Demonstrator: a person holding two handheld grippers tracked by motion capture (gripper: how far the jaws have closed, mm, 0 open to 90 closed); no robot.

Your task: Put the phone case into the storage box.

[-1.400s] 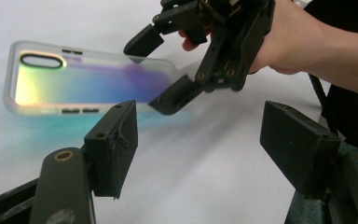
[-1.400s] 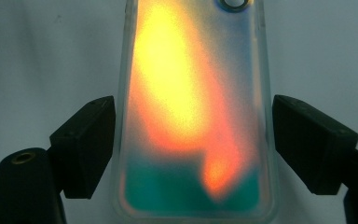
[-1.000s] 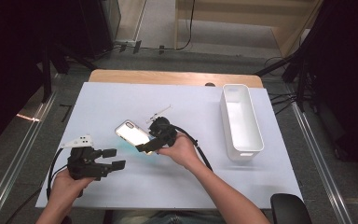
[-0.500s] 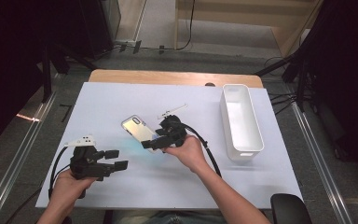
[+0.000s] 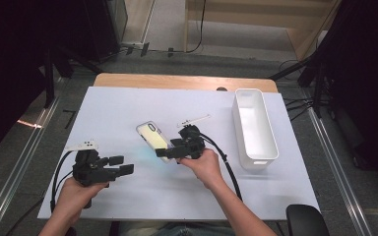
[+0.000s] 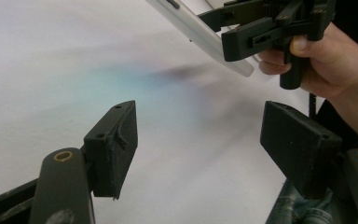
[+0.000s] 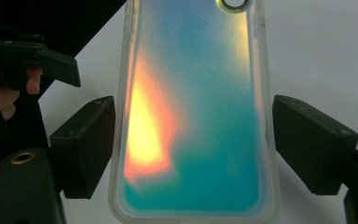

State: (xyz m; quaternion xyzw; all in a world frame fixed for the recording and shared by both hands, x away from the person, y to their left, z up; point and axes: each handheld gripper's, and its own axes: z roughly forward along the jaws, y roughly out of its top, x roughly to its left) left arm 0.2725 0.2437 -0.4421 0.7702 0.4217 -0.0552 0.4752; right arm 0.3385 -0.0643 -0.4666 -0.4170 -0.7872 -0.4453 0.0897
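While gripping its sides, right gripper (image 5: 170,151) apparently holds phone case (image 5: 153,140) off table (image 5: 128,108).

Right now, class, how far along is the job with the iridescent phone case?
Done: the iridescent clear-rimmed phone case is gripped and lifted off the white table. In hand: the right tool holds it tilted; the left tool is open. Left: setting it down, perhaps in the empty white plastic bin.

Phone case (image 7: 196,112): clear rim, iridescent back, teal and blue with orange-yellow glow (toward 9 o'clock). Grippers black, left gripper (image 5: 120,165) and right gripper (image 5: 170,151). Bin (image 5: 271,142) white. Table cover (image 5: 118,108) pale lavender-white.
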